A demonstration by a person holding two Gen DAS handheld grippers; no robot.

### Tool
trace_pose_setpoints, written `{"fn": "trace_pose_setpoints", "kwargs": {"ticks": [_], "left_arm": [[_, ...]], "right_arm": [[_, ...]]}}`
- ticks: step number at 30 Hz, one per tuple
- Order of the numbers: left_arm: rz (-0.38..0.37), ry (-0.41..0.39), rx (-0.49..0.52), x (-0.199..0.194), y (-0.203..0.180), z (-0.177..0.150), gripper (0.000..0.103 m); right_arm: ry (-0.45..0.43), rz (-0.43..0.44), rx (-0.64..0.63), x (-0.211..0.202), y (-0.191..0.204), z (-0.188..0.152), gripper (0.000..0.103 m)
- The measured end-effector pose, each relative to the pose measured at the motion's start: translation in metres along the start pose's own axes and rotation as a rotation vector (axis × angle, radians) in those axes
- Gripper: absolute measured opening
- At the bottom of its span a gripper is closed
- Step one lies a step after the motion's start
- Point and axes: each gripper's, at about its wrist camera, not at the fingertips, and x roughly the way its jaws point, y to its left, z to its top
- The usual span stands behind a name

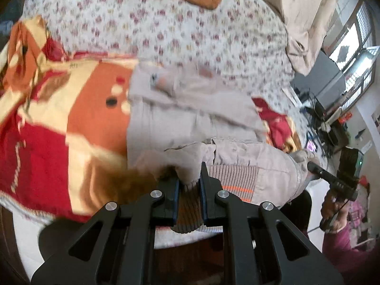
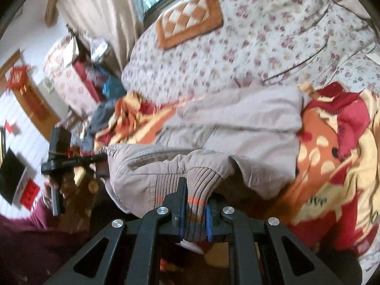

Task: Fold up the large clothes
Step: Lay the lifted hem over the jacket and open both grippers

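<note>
We have both the left hand-held gripper [image 1: 190,185] and the right hand-held gripper [image 2: 195,207] clamped on the ribbed hem of the padded grey-beige zip jacket [image 1: 190,109] lying on the bed's red-orange blanket [image 1: 59,130]; thick knit could slip out, skewing the fold.

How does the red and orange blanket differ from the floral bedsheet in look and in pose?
The red and orange blanket has big blocks of colour with pale spots; the floral bedsheet is white with small dark-red flowers. The blanket is rumpled, with a bunched corner; the bedsheet lies mostly smooth. The blanket lies on top; the bedsheet is under it. Both lie under the grey jacket.
</note>
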Motion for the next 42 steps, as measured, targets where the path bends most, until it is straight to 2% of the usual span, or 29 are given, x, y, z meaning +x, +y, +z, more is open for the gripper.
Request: {"fn": "trace_pose_setpoints", "kwargs": {"ticks": [5, 8, 11, 18, 26, 38, 40, 42], "left_arm": [[0.011, -0.071, 0.009, 0.011, -0.005, 0.045, 0.013], [0.017, -0.087, 0.004, 0.026, -0.004, 0.076, 0.013], [0.035, -0.082, 0.007, 0.046, -0.004, 0.103, 0.013], [0.1, -0.048, 0.026, 0.11, -0.006, 0.162, 0.013], [0.157, -0.001, -0.043, 0.184, 0.015, 0.196, 0.013], [0.2, 0.033, -0.104, 0.252, 0.041, 0.221, 0.013], [0.198, 0.037, -0.117, 0.259, 0.044, 0.222, 0.016], [0.19, 0.042, -0.131, 0.262, 0.047, 0.224, 0.025]], "right_arm": [[-0.077, -0.037, 0.025, 0.008, -0.012, 0.033, 0.012], [-0.124, -0.043, 0.056, 0.012, -0.023, 0.056, 0.012], [-0.158, -0.1, 0.051, 0.021, -0.033, 0.084, 0.012], [-0.137, -0.189, 0.083, 0.059, -0.075, 0.132, 0.012], [-0.067, -0.26, 0.153, 0.114, -0.128, 0.16, 0.012], [-0.021, -0.324, 0.234, 0.171, -0.181, 0.184, 0.012], [-0.003, -0.338, 0.256, 0.183, -0.191, 0.183, 0.012], [0.01, -0.356, 0.274, 0.195, -0.201, 0.183, 0.012]]}}
